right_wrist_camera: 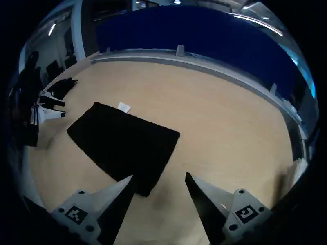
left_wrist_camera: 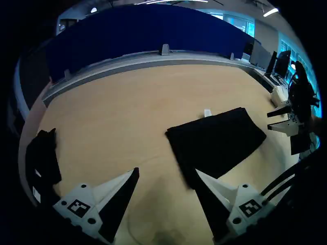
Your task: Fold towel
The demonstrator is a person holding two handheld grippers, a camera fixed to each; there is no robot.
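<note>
- The left tool (left_wrist_camera: 165, 170) and right tool (right_wrist_camera: 159, 175) are held wide open, empty, over the worktop (left_wrist_camera: 122, 110).
- The black towel (left_wrist_camera: 216, 141) is laid flat mid-worktop, untouched.
- It is judged light and limp; its near corners are best pinched.

A pale wooden table (left_wrist_camera: 122, 106) meets a grey rail (left_wrist_camera: 135, 61) and a dark blue partition (left_wrist_camera: 143, 32); strip lights (left_wrist_camera: 270, 12) cross the ceiling, and windows (left_wrist_camera: 241, 23) glow beyond dark monitors (left_wrist_camera: 282, 63)

The left gripper (left_wrist_camera: 166, 171) sits at the bottom of its frame, jaws spread wide; the right gripper (right_wrist_camera: 159, 175) likewise, bottom centre.
</note>
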